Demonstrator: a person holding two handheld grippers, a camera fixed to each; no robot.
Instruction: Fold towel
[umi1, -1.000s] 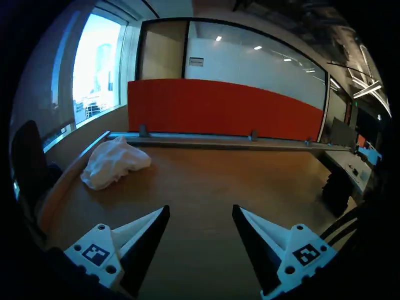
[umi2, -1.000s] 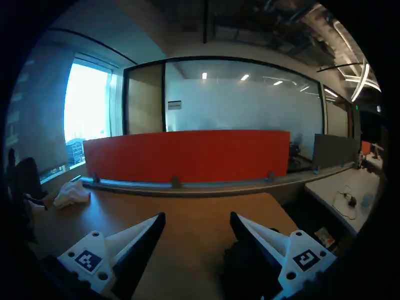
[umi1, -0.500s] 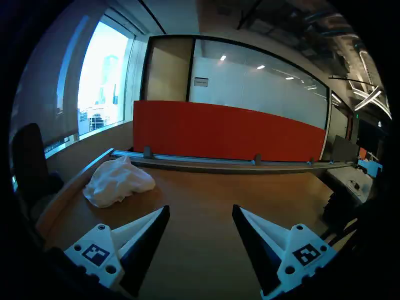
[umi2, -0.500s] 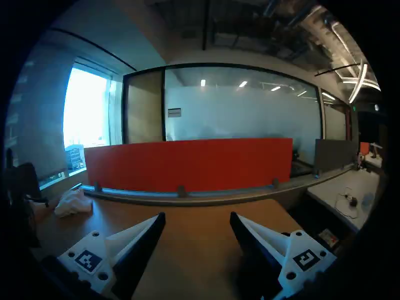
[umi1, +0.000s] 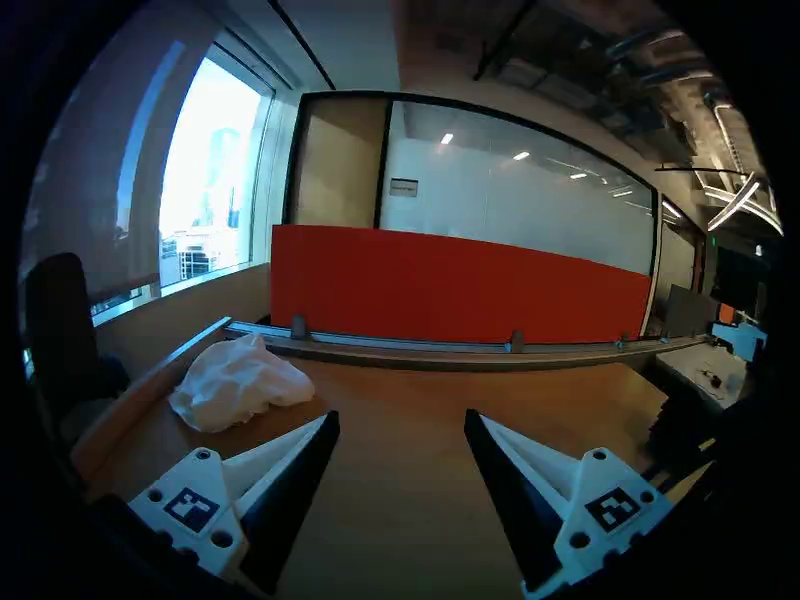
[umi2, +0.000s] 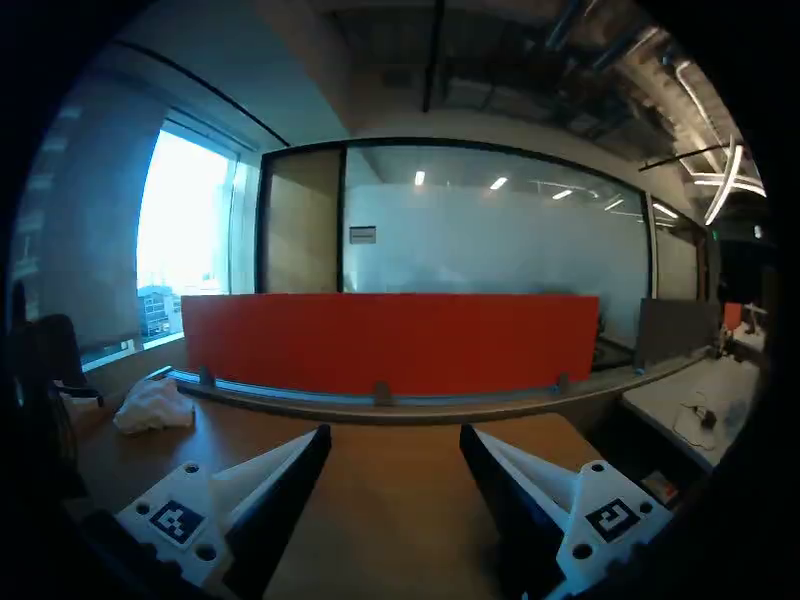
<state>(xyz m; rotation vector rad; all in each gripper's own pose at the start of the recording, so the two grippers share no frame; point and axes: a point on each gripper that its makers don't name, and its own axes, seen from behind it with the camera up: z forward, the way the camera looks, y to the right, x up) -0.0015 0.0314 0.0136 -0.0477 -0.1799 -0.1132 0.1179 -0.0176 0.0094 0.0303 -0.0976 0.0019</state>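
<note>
The crumpled white towel (umi1: 238, 382) is lying ahead-left of the left gripper (umi1: 400, 440), farther from the right gripper (umi2: 395, 450); both are gaping empty

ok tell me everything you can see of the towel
The towel is white, soft-looking cloth, crumpled into a loose heap, not folded at all. It lies on the wooden table near its far corner by the window, just short of the red divider. Only the table touches it.
</note>
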